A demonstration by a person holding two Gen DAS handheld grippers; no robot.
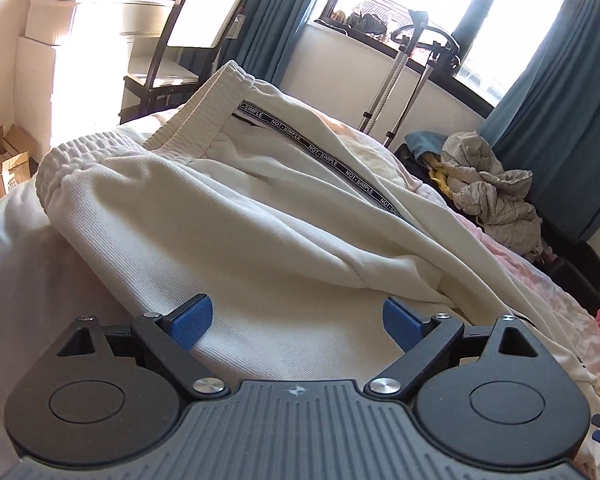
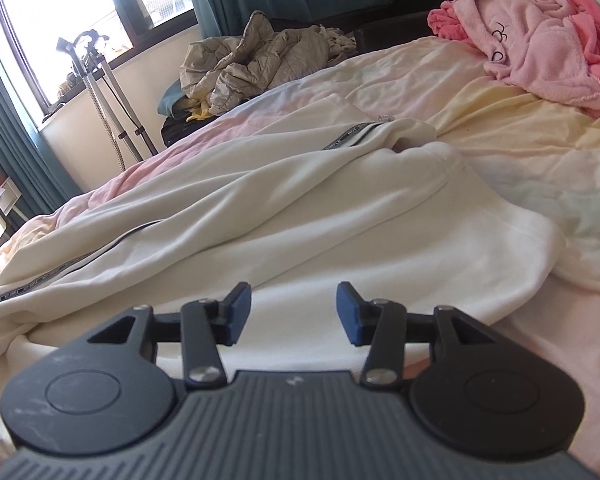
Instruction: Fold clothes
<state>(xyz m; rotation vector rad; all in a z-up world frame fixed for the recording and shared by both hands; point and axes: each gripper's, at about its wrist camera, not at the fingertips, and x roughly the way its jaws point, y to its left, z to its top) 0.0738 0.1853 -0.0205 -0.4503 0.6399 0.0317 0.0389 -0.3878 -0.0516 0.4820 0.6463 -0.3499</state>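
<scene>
Cream trousers (image 1: pixel 228 216) with a black lettered side stripe (image 1: pixel 340 166) lie on the bed. Their elastic waistband (image 1: pixel 204 112) is at the far left in the left wrist view. My left gripper (image 1: pixel 298 322) is open, low over the trouser cloth near the waist end, holding nothing. In the right wrist view the trouser legs (image 2: pixel 300 200) stretch away, their hems (image 2: pixel 440 148) toward the right. My right gripper (image 2: pixel 292 312) is open just above the near leg, empty.
The bed (image 2: pixel 520 128) has a pastel sheet. A pink robe (image 2: pixel 540 36) lies at its far corner. A grey quilted jacket (image 2: pixel 256 60) sits on a dark bench beside the bed. A chair (image 1: pixel 188 48), steamer stand (image 1: pixel 404 64), window and teal curtains lie beyond.
</scene>
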